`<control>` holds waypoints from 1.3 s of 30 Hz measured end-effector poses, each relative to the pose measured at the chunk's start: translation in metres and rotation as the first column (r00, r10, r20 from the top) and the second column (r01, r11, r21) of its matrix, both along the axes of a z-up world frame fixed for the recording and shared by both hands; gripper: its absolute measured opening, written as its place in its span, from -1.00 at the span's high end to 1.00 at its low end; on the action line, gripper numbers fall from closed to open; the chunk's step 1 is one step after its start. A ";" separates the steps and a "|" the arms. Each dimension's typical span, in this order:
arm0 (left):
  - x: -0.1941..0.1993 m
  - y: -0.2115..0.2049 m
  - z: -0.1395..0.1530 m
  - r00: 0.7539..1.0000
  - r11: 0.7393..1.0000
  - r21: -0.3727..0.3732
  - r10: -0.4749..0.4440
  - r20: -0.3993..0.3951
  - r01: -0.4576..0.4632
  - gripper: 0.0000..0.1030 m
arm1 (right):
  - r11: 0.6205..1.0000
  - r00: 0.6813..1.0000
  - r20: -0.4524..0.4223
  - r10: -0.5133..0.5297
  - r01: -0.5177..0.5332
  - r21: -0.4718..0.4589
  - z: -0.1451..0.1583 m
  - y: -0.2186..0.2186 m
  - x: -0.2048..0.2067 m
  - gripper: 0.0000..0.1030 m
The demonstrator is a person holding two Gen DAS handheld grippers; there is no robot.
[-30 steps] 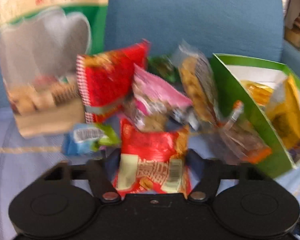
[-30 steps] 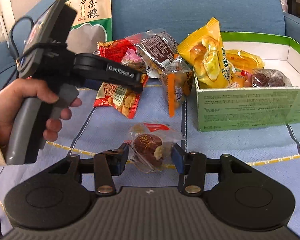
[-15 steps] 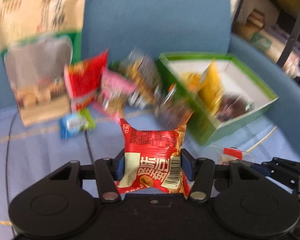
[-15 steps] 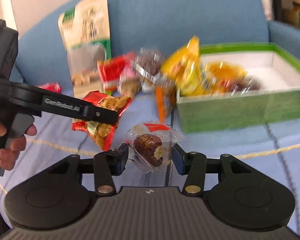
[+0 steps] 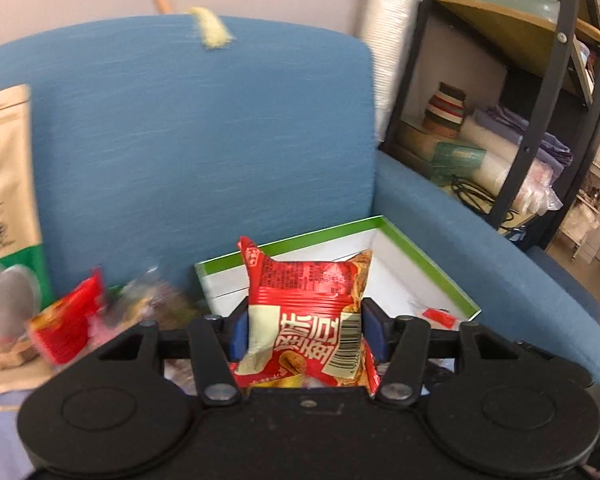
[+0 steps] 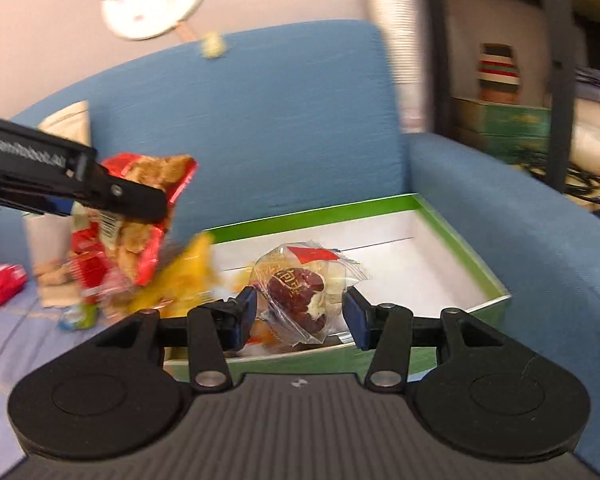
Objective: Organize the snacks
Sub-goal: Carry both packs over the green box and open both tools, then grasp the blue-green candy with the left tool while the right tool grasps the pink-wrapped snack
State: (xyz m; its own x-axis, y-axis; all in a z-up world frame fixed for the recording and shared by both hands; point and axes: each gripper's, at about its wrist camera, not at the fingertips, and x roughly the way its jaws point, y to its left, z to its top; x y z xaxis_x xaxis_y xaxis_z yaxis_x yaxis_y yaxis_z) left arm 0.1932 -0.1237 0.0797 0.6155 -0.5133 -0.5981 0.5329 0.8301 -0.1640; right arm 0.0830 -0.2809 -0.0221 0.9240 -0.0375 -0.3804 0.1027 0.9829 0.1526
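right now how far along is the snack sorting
Done: some snacks lie in the green box. In hand: left gripper grips a red packet; right gripper holds a clear-wrapped date snack above the box. Left: a pile of packets on the sofa.

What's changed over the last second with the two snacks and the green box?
Both claws rose toward the green box. The left claw, its jaws having just been closing, clamped the red packet and lifted it; the right claw raised its clear-wrapped date snack over the box. The pile and box stayed put.

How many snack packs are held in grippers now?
2. The red pack sits between the left gripper's jaws; the clear date pack sits between the right gripper's jaws, above the green box.
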 end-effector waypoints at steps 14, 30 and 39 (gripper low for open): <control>0.014 -0.047 -0.029 0.995 0.996 0.061 0.056 0.078 -0.061 -1.00 | 0.998 0.999 0.000 -0.054 0.054 -0.036 -0.032 -0.033 0.033 -1.00; -0.007 0.011 -0.015 0.983 0.980 0.092 0.168 0.077 -0.174 -1.00 | 0.998 0.999 0.017 0.045 -0.045 -0.042 -0.005 0.015 -0.003 -1.00; -0.006 0.076 0.024 0.962 0.955 0.145 0.238 0.135 -0.257 -1.00 | 0.972 0.972 -0.010 0.235 -0.235 0.004 0.019 0.076 -0.008 -1.00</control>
